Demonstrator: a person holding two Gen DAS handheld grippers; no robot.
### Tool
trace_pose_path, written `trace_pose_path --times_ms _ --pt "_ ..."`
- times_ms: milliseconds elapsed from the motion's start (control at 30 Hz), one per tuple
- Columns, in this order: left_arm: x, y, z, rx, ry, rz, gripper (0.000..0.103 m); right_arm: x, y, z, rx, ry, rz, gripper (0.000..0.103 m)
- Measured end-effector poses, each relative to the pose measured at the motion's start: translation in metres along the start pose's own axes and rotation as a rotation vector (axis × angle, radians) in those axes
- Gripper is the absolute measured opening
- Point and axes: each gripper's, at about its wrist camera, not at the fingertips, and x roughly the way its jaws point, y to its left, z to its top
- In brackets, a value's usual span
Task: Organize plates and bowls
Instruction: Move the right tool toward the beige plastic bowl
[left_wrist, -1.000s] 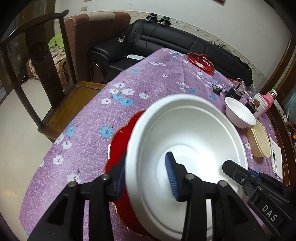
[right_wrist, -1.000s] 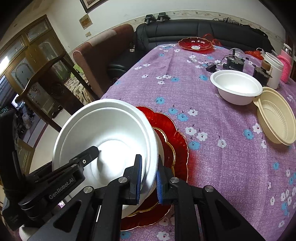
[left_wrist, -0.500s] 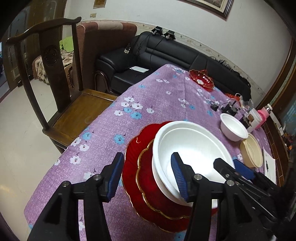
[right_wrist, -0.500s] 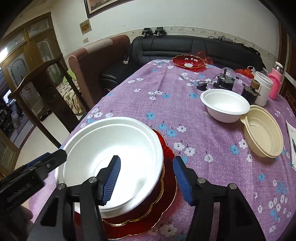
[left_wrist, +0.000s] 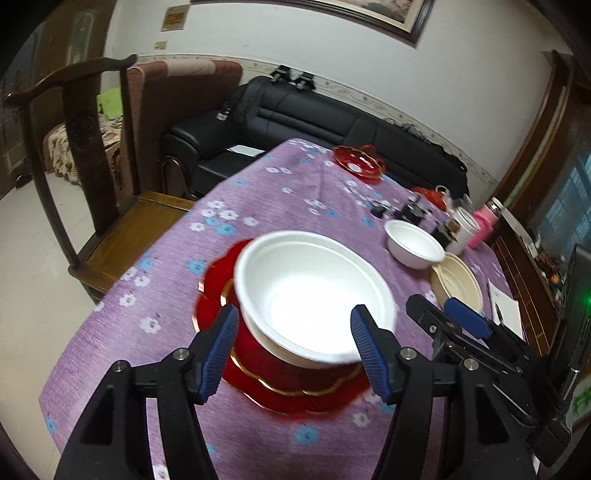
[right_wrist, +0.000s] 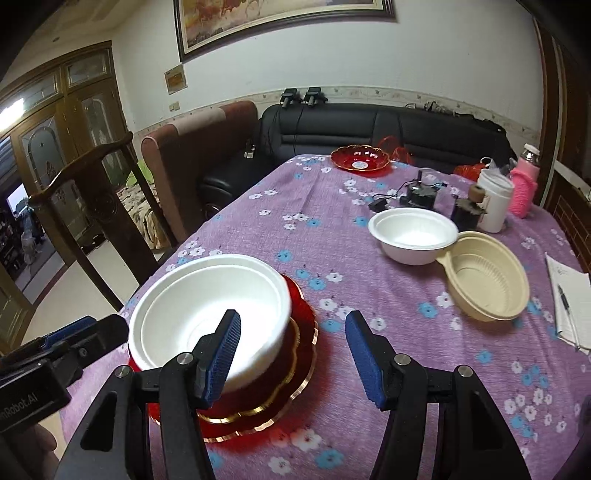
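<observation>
A large white foam bowl (left_wrist: 314, 291) sits on stacked red gold-rimmed plates (left_wrist: 258, 384) near the table's front edge; it also shows in the right wrist view (right_wrist: 207, 310) on the plates (right_wrist: 280, 391). My left gripper (left_wrist: 295, 354) is open and empty, raised above and in front of the bowl. My right gripper (right_wrist: 291, 362) is open and empty, raised at the bowl's right side. A smaller white bowl (right_wrist: 413, 234) and a beige bowl (right_wrist: 487, 284) sit to the right. A red dish (right_wrist: 360, 158) sits at the far end.
The table has a purple flowered cloth (right_wrist: 332, 229). A white cup (right_wrist: 495, 201), a pink bottle (right_wrist: 524, 181) and small black devices (right_wrist: 421, 194) stand at the back right. A notepad with pen (right_wrist: 569, 299) lies at the right edge. A wooden chair (left_wrist: 92, 184) stands left.
Both grippers let go of the white bowl, opened wide and pulled back and up. The bowl now rests on the red plates.
</observation>
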Motion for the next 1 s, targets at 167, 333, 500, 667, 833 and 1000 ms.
trace_pose_path --times_ms 167,333,500,667,833,1000 --pt "-0.005 -0.027 -0.009 0.043 0.004 -0.016 0.07 -0.017 -0.02 -0.008 0.007 -0.007 -0.016 0.064" --pt "-0.009 -0.06 -0.018 0.098 0.004 -0.03 0.071 -0.032 -0.05 -0.016 0.045 -0.016 -0.039 0.064" --pt "-0.008 -0.095 -0.029 0.157 0.015 -0.044 0.074 -0.043 -0.08 -0.024 0.094 -0.017 -0.055 0.065" --pt "-0.003 -0.124 -0.037 0.202 0.034 -0.063 0.074 -0.049 -0.109 -0.029 0.139 -0.02 -0.076 0.065" --pt "0.006 -0.151 -0.047 0.24 0.051 -0.086 0.074 -0.051 -0.134 -0.036 0.179 -0.018 -0.091 0.065" --pt "0.025 -0.17 -0.057 0.268 0.089 -0.1 0.074 -0.044 -0.157 -0.042 0.221 -0.003 -0.102 0.065"
